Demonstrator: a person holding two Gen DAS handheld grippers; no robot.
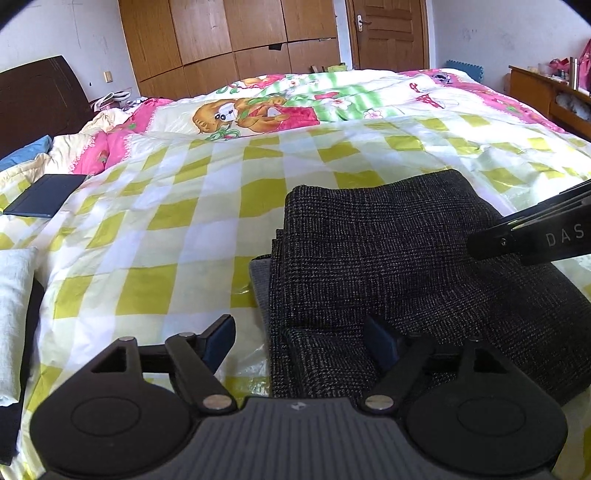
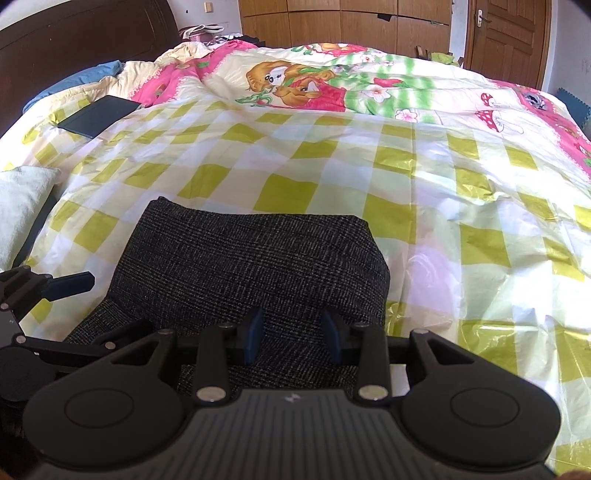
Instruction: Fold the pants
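Pants (image 1: pixel 388 258) — folded stack, lower centre, on checked bedspread (image 1: pixel 166 221). Left gripper (image 1: pixel 301 341) wide open, empty, astride left edge. Right gripper (image 2: pixel 293 336) part-open over cloth; grip unclear. Risk — snagging top layer on withdrawal, undoing fold.

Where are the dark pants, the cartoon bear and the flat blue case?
pants (image 2: pixel 251 258), right wrist view, top folded layer.
cartoon bear (image 1: pixel 218 118), left wrist view, its face.
blue case (image 1: pixel 44 199), left wrist view, flat top.

One folded pair of pants (image 1: pixel 388 266), two grippers, one dark flat case (image 1: pixel 44 199), one white pillow (image 1: pixel 14 317), one door (image 1: pixel 388 33).
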